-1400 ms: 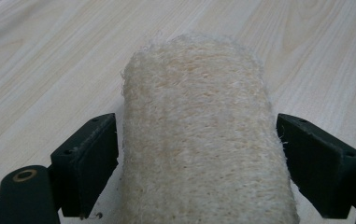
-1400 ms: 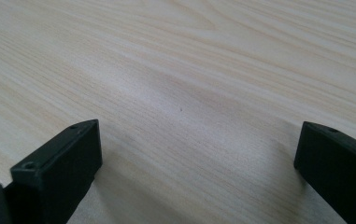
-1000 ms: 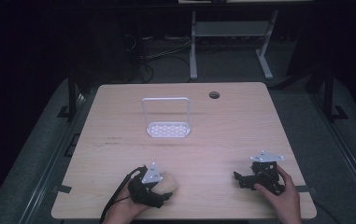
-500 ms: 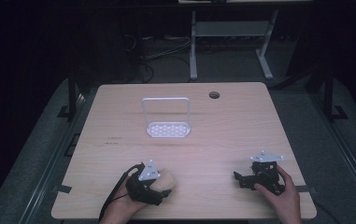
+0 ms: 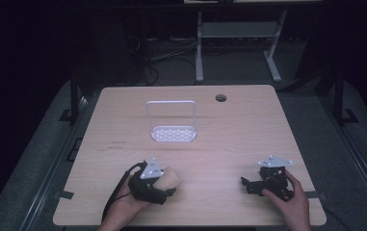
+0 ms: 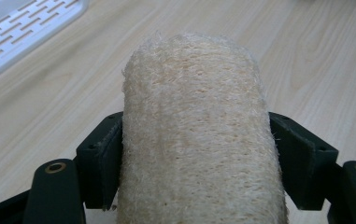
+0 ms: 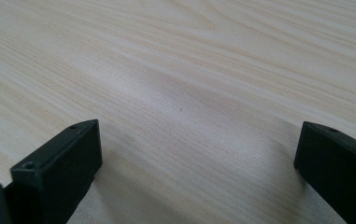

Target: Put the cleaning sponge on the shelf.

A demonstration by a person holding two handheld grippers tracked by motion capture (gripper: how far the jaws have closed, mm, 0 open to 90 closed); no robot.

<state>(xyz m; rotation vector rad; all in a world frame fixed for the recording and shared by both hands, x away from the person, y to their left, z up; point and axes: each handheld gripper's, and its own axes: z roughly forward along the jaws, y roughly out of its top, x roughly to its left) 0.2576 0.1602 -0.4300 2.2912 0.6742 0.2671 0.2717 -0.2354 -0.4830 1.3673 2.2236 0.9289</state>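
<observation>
Gripping a pale, rough loofah sponge (image 6: 196,135), the left gripper (image 5: 164,185) sits near the front edge of the counter (image 5: 229,139), toward its left side. In the left gripper view the sponge stands between the two black fingers (image 6: 102,163), which press against its sides; its rounded end reaches past the fingertips and out over the wood. From the high view a bit of the sponge (image 5: 169,178) shows beside the gripper's grey three-cornered plate, and the left hand (image 5: 123,209) comes in from the bottom edge with a black cable looping beside it.

The right gripper (image 5: 253,185) rests low near the front right of the counter, held by the right hand (image 5: 292,202). In the right gripper view its fingers (image 7: 56,168) stand wide apart with bare wood grain between them, holding nothing, close above or on the surface; I cannot tell which.

Farther back, about the middle of the counter, a white rack (image 5: 171,122) with a slotted base and an upright wire frame stands well apart from both grippers. A corner of its slotted base (image 6: 21,32) shows at the upper left of the left gripper view, beyond the sponge. A small round hole (image 5: 220,98) lies in the counter near its far edge.
</observation>
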